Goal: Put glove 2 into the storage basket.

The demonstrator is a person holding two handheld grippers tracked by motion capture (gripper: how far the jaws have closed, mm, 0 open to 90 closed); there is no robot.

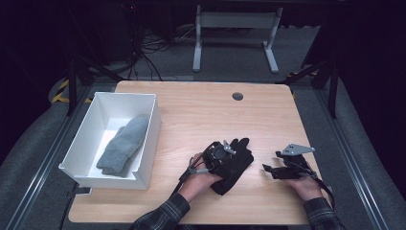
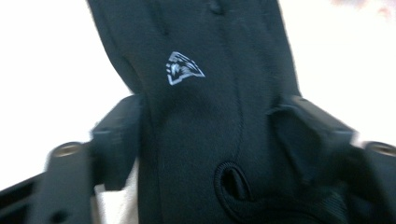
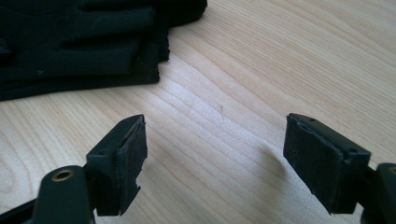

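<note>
The left gripper's (image 1: 233, 154) jaws clamp a black glove (image 2: 210, 116) bearing a white emblem (image 2: 183, 68); the right gripper's (image 3: 215, 158) jaws gape.

no readable words or numbers
a small white emblem sits on the black glove (image 2: 196, 121); it carries no letters.

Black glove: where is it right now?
In the high view the black glove lies on the table's near middle, under the left gripper, right of the white bin; the right gripper is beside it.
</note>
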